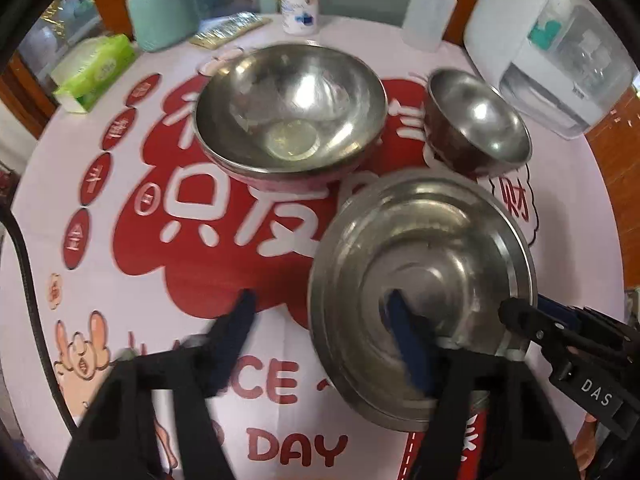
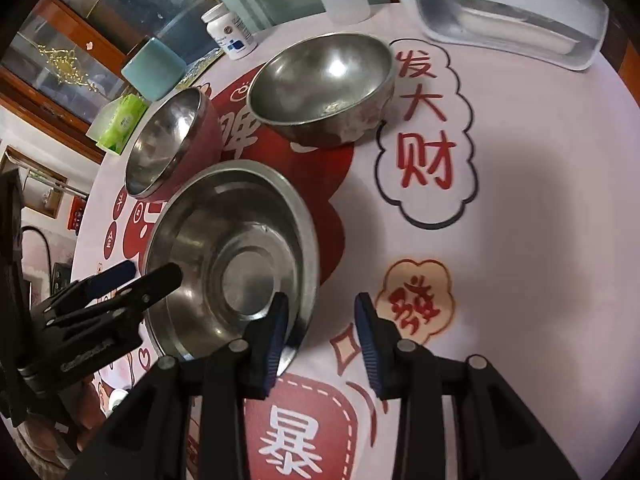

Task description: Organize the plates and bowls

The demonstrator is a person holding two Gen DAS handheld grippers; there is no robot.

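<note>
A shallow steel plate lies on the red-and-white tablecloth nearest to me. My left gripper is open and straddles the plate's left rim, with one finger inside the plate, the other over the cloth, and a gap at the rim. My right gripper is open at the opposite rim, its inner pad over the plate's edge and its outer pad above the cloth. Behind the plate stand a large steel bowl with a pink outside and a smaller steel bowl.
Along the round table's far edge stand a white pill bottle, a clear squeeze bottle, a teal container, a green tissue pack and a white appliance. A black cable hangs at the left.
</note>
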